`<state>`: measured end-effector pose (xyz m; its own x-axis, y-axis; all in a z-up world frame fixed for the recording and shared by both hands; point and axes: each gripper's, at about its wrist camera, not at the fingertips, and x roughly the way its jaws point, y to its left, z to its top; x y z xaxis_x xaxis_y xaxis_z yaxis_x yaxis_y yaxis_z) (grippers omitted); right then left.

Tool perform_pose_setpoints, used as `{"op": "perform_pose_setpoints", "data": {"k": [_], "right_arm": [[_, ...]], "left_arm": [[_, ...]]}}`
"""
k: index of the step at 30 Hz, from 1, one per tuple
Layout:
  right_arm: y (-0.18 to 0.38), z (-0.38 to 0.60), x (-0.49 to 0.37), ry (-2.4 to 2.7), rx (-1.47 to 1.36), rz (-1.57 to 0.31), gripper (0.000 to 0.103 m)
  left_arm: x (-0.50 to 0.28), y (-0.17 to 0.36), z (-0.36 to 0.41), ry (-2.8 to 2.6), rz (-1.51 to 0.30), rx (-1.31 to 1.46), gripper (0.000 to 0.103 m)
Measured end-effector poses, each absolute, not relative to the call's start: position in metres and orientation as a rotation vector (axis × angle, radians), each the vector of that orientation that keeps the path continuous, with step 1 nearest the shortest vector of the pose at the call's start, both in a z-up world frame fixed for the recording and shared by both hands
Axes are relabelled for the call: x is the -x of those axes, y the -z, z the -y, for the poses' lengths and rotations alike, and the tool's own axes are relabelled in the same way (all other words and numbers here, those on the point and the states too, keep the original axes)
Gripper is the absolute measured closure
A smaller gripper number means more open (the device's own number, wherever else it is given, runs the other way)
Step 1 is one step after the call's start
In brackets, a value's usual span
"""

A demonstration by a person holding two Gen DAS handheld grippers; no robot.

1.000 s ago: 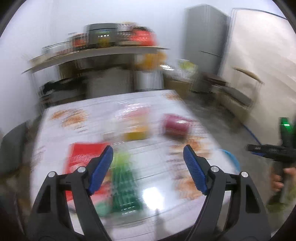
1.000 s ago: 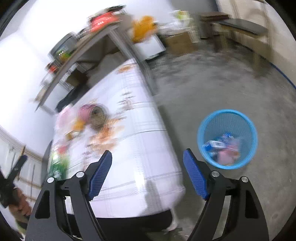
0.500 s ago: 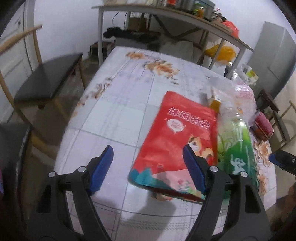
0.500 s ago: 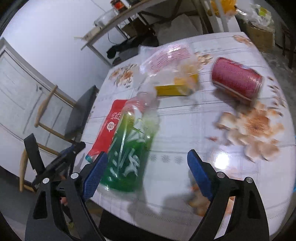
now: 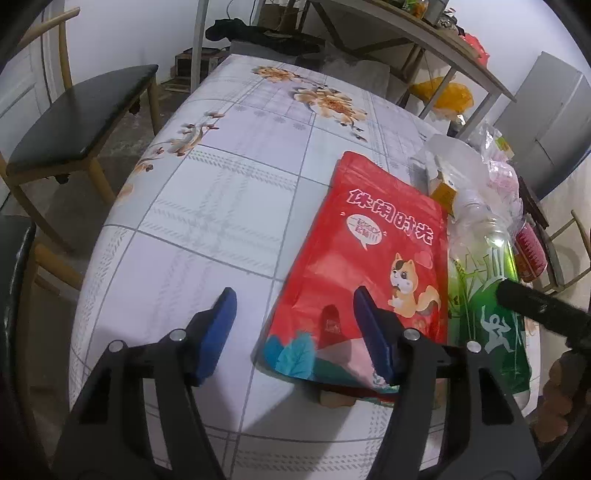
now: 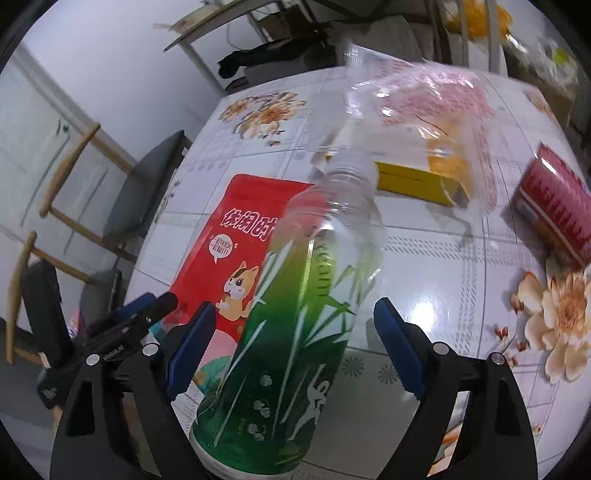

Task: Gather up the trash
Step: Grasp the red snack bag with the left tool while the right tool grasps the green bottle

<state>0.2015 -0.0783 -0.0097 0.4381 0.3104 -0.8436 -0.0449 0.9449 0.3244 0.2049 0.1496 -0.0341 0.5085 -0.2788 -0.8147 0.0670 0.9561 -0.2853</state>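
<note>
A red snack pouch (image 5: 369,258) with a cartoon squirrel lies flat on the floral tablecloth (image 5: 221,184). My left gripper (image 5: 295,332) hovers over its near left corner. Its jaws are closing: the right pad is above the pouch, the left pad above bare cloth, neither pressing. Beside the pouch lies a clear bottle with a green label (image 6: 295,314), cap end pointing away. My right gripper (image 6: 295,347) straddles the bottle's body. Its jaws are closing too, with a gap showing on both sides.
Behind the bottle are a yellow box (image 6: 413,173) under a crumpled clear plastic bag (image 6: 424,96) and a red can (image 6: 554,206) on its side. A black-seated chair (image 5: 74,110) stands at the table's left. A metal shelf (image 5: 424,33) stands at the back.
Both grippers swung from the room and the blue floor bin down onto the table. The left now sits low over the red pouch with narrower jaws. The right closed in around the bottle.
</note>
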Motion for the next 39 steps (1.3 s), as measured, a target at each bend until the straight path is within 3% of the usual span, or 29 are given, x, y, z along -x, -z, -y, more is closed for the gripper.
{"op": "perform_pose_setpoints", "data": {"k": [3, 22, 26, 28, 30, 39], "right_arm": [[0.015, 0.076, -0.205, -0.222, -0.256, -1.119, 0.035], [0.022, 0.082, -0.197, -0.351, -0.255, -1.119, 0.042], [0.022, 0.083, -0.195, -0.361, -0.254, -1.114, 0.042], [0.023, 0.083, -0.194, -0.364, -0.255, -1.113, 0.042], [0.023, 0.083, -0.191, -0.367, -0.257, -1.114, 0.043], [0.019, 0.11, -0.152, -0.34, -0.256, -1.125, 0.044]], "left_arm": [[-0.205, 0.036, -0.15, 0.264, -1.037, 0.293, 0.048], [-0.191, 0.038, -0.173, 0.656, -1.076, 0.806, 0.059], [-0.196, 0.038, -0.158, 0.616, -1.083, 0.737, 0.067], [-0.201, 0.041, -0.147, 0.575, -1.101, 0.682, 0.083], [-0.202, 0.041, -0.137, 0.527, -1.114, 0.61, 0.091], [-0.167, 0.014, -0.12, 0.419, -1.038, 0.314, 0.095]]}}
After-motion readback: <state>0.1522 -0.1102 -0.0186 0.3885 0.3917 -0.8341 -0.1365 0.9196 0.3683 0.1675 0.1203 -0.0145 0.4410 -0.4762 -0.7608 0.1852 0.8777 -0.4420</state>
